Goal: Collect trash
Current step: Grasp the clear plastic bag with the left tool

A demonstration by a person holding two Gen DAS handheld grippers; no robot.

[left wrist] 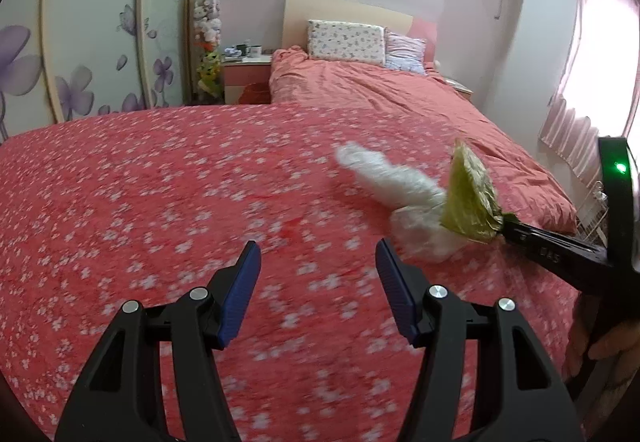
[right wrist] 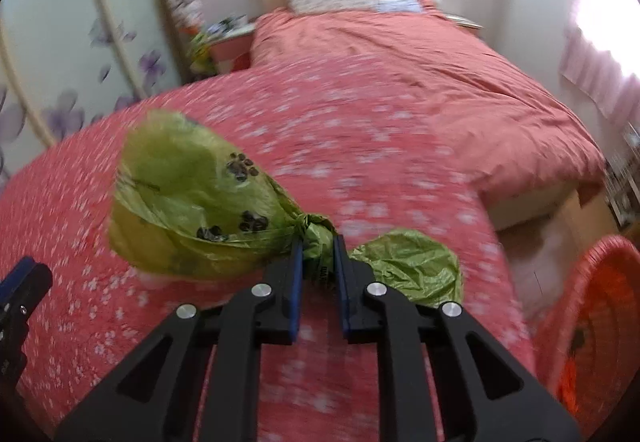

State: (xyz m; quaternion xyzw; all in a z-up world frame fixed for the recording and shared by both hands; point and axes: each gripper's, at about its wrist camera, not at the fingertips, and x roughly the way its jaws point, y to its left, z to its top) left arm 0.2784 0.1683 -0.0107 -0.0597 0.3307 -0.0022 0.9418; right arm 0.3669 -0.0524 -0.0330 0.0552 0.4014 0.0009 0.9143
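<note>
My right gripper (right wrist: 317, 242) is shut on the knotted neck of a green plastic bag (right wrist: 188, 194) printed with black paw marks, held above the red flowered bedspread (right wrist: 360, 146). In the left wrist view the same bag (left wrist: 472, 198) hangs from the right gripper (left wrist: 505, 228) at the right. Crumpled white and clear plastic trash (left wrist: 400, 194) lies on the bedspread just left of the bag. My left gripper (left wrist: 316, 254) is open and empty over the bedspread, short of the white trash. Its blue tip shows at the left edge of the right wrist view (right wrist: 18, 278).
A red mesh basket (right wrist: 596, 322) stands on the floor right of the bed. Pillows (left wrist: 346, 42) lie at the headboard. A nightstand (left wrist: 246, 72) with mugs and a flowered wardrobe (left wrist: 80, 42) are to the left. Pink curtains (left wrist: 592, 82) hang at the right.
</note>
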